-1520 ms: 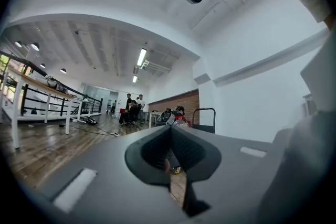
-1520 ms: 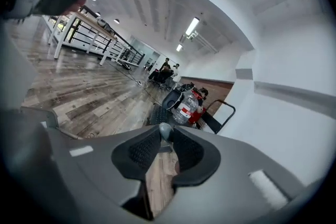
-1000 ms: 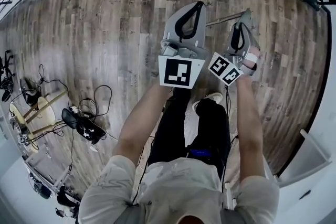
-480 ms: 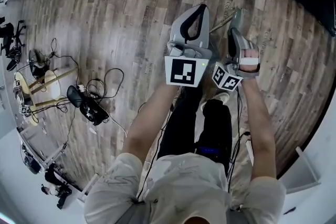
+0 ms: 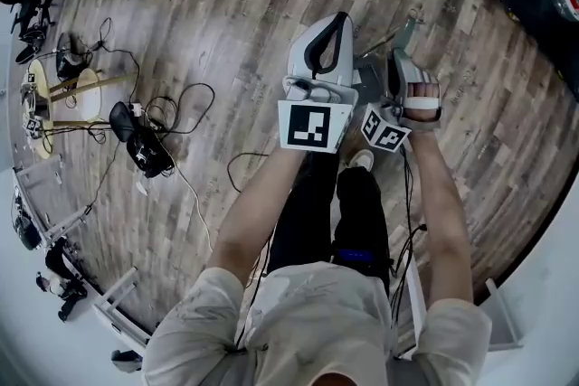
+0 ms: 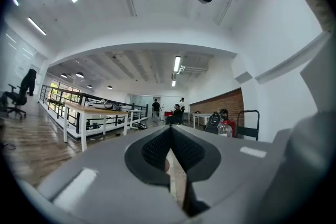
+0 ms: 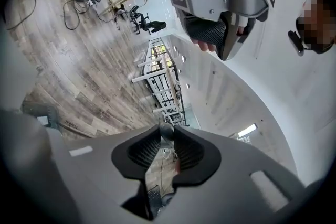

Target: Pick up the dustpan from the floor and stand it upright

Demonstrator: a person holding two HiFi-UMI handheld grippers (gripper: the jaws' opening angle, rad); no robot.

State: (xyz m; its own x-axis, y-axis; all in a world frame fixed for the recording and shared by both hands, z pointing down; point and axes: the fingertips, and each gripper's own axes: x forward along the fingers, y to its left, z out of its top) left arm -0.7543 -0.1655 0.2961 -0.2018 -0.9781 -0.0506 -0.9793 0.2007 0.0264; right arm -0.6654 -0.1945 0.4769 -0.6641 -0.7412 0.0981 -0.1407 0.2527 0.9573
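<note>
- Grey pads of the right gripper (image 7: 165, 129) are pinching the dustpan (image 7: 165, 132) by a rounded grey end, which is sitting right at the jaw tips and touching both pads. The jaws have just been easing slightly wider around it.
- Seen from the head view, the dustpan's thin handle (image 5: 380, 41) is slanting across just beyond the tips of both grippers, above the wood-plank floor (image 5: 226, 4).
- The left gripper (image 6: 170, 129) is pointing roughly level, its jaws meeting at the tips and carrying nothing.
- The person's hands are holding the two grippers close together, side by side, with the left marker cube (image 5: 314, 126) sitting just beside the right one (image 5: 386, 129).
- Black cables and dark gear (image 5: 140, 145) are lying near the floor's left edge, with pale round-topped stands (image 5: 63, 90) just beyond them.
- Long white tables (image 6: 94, 113) are running along a railing in the left gripper view, and people (image 6: 156, 107) are standing far off.
</note>
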